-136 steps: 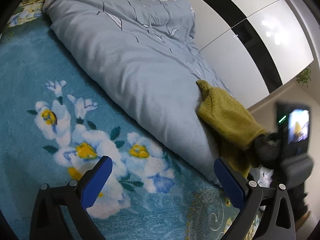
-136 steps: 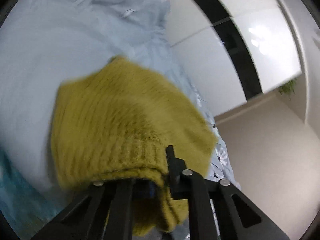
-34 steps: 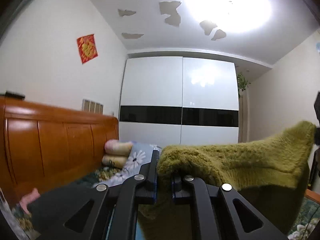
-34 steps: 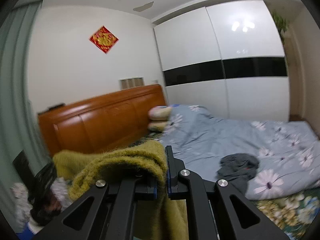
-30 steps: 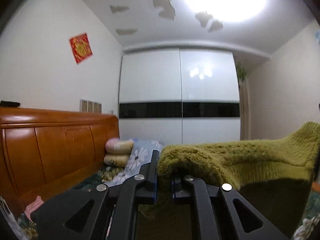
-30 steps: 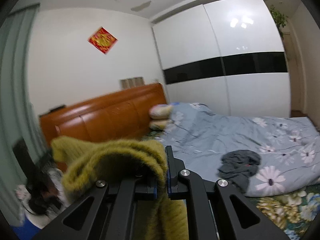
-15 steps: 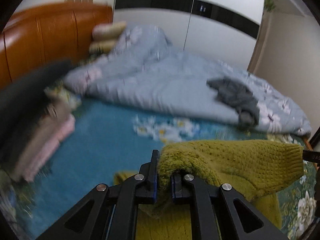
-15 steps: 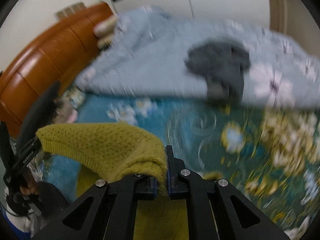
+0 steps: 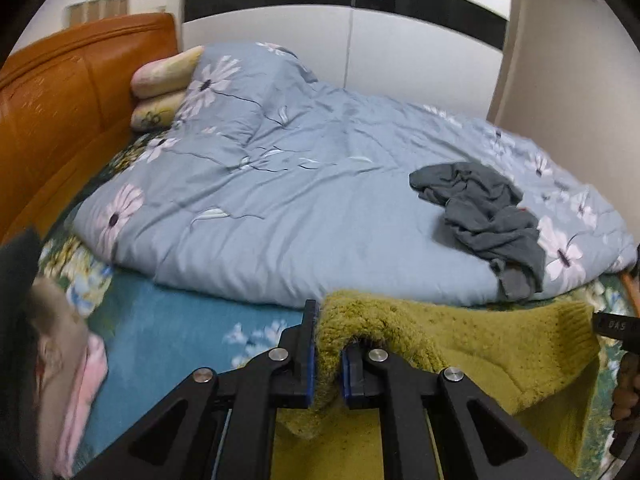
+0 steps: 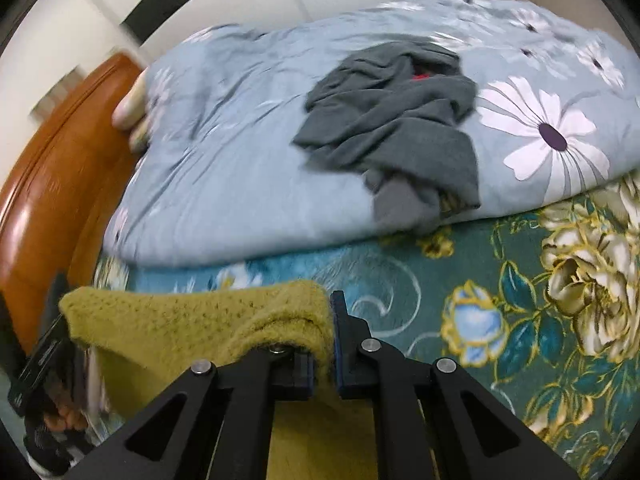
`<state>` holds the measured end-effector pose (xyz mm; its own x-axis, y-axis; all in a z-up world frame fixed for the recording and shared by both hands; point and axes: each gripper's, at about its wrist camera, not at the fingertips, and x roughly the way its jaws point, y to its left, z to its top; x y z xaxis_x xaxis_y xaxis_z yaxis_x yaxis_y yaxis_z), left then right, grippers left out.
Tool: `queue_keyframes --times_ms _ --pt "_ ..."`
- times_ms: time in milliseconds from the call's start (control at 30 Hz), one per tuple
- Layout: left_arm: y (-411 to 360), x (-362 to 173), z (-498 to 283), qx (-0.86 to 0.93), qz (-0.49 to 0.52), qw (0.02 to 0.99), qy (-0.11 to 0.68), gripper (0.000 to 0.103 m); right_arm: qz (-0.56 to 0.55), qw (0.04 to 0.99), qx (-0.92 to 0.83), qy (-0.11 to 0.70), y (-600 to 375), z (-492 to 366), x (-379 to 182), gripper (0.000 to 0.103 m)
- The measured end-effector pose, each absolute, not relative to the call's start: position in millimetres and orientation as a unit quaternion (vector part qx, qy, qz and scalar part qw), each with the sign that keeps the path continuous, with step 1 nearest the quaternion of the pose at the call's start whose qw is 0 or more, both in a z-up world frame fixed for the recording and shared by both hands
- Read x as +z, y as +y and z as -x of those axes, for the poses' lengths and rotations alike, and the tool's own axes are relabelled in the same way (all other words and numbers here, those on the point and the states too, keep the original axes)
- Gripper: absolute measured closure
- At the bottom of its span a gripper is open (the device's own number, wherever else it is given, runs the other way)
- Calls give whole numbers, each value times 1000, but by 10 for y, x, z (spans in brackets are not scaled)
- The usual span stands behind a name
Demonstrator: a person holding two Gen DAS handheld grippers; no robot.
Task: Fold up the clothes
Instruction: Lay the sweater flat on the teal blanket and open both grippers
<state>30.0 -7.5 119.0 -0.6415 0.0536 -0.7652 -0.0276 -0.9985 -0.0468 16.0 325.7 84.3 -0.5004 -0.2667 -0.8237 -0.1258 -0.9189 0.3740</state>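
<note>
Left gripper (image 9: 328, 354): jaws are clamping one upper corner of the mustard knit sweater (image 9: 500, 344).
Right gripper (image 10: 323, 354): jaws are pinching the opposite corner of the same edge.
Sweater: it is hanging stretched between both grippers, over the teal floral bedspread (image 10: 500, 292), in front of the blue duvet (image 9: 300, 200).
Step in hand: judging by the pose, the sweater is being spread for laying flat.
Doing it well: both corners should be travelling level and taut, hem touching down on bare bedspread, short of the duvet.
Waiting: a crumpled grey garment (image 10: 396, 120) is lying on the duvet.
</note>
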Motion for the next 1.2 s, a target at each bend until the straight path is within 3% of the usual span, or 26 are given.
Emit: queue_keyframes --times_ms 100,133,200,300,567,633,733,800,1000,1033,1067,1200 --pt "-11 905 -71 883 469 27 -8 83 -527 13 -825 -202 3331 -22 599 96" --pt "-35 782 -57 873 487 25 -13 72 -538 7 -818 -202 3350 -5 497 95" --pt "-122 592 -88 860 509 19 -28 58 -548 -5 -812 -204 3396 -23 357 93" --pt "-354 436 -216 855 513 12 -72 48 -554 -29 -807 -203 3484 -46 207 89" --pt "-850 269 -735 843 498 -10 -205 46 -525 -62 -812 -248 3785 -183 341 88" --pt "-881 188 -982 839 491 -7 -232 44 -518 -26 -813 -266 3713 -373 375 87" --pt "-905 0 -1369 833 482 -30 -270 44 -530 59 -789 -304 3487 -593 215 76" --pt "-924 -105 -1559 826 474 -49 -301 44 -534 82 -780 -316 3288 -602 28 76" --pt "-1011 -70 -1771 830 458 -69 -310 44 -540 40 -767 -343 2975 -403 -308 75" --pt "-1024 -50 -1787 834 454 -73 -306 43 -541 36 -766 -346 2951 -361 -283 78" --pt "-1033 -62 -1792 833 456 -77 -303 42 -539 34 -766 -349 2936 -315 -243 88" --pt "-1060 -156 -1783 824 472 -89 -301 42 -523 32 -771 -362 2900 -102 -26 92"
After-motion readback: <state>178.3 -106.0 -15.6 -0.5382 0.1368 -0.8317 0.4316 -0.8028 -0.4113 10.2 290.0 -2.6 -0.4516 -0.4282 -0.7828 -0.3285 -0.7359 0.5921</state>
